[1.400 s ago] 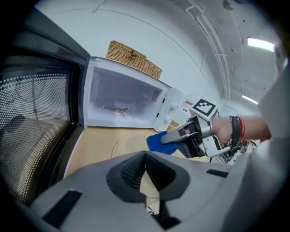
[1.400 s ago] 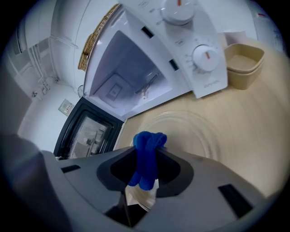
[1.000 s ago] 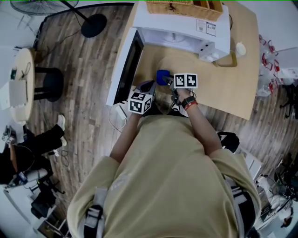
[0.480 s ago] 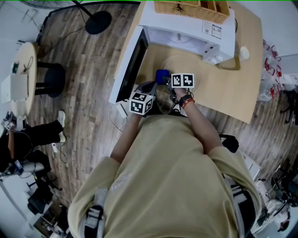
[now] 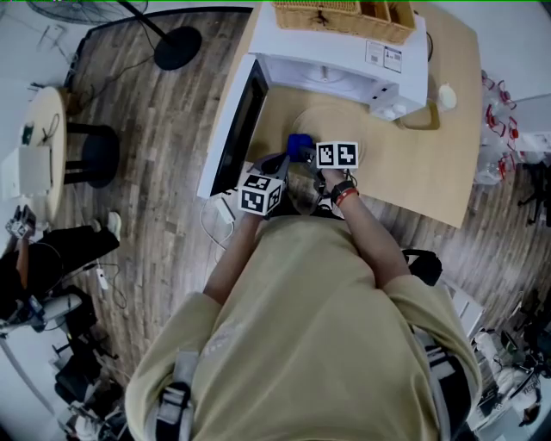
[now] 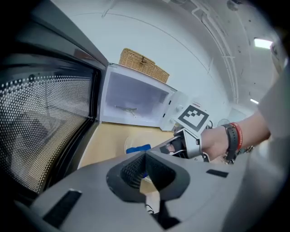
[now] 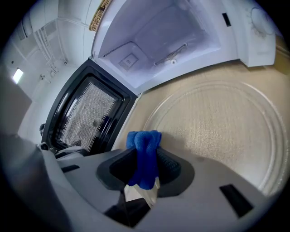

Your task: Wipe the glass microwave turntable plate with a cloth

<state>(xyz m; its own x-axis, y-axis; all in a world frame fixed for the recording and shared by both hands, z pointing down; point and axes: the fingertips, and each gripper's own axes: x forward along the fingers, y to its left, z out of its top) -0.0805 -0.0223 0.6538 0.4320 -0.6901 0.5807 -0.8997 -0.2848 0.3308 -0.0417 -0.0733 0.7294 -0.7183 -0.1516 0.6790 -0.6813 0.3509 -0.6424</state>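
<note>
The round glass turntable plate (image 5: 334,121) lies flat on the wooden table in front of the open microwave, and it also fills the right gripper view (image 7: 217,131). My right gripper (image 7: 144,158) is shut on a folded blue cloth (image 7: 145,140) and holds it at the plate's near left rim (image 5: 300,145). Just left of the plate, by the door, my left gripper (image 5: 281,165) is shut (image 6: 145,156). Whether it pinches the rim is hidden. In the left gripper view the plate (image 6: 129,141) and the cloth (image 6: 138,148) lie just ahead.
The white microwave (image 5: 344,52) stands at the table's back with a wicker basket (image 5: 340,13) on top. Its dark door (image 5: 232,129) swings open to the left. A small white object (image 5: 445,93) sits at the right. A fan base (image 5: 176,43) and a stool (image 5: 86,155) stand on the floor.
Almost nothing has changed. The right gripper and cloth have shifted very slightly on the plate's left edge, the head view has drifted, and the left gripper stays put.
</note>
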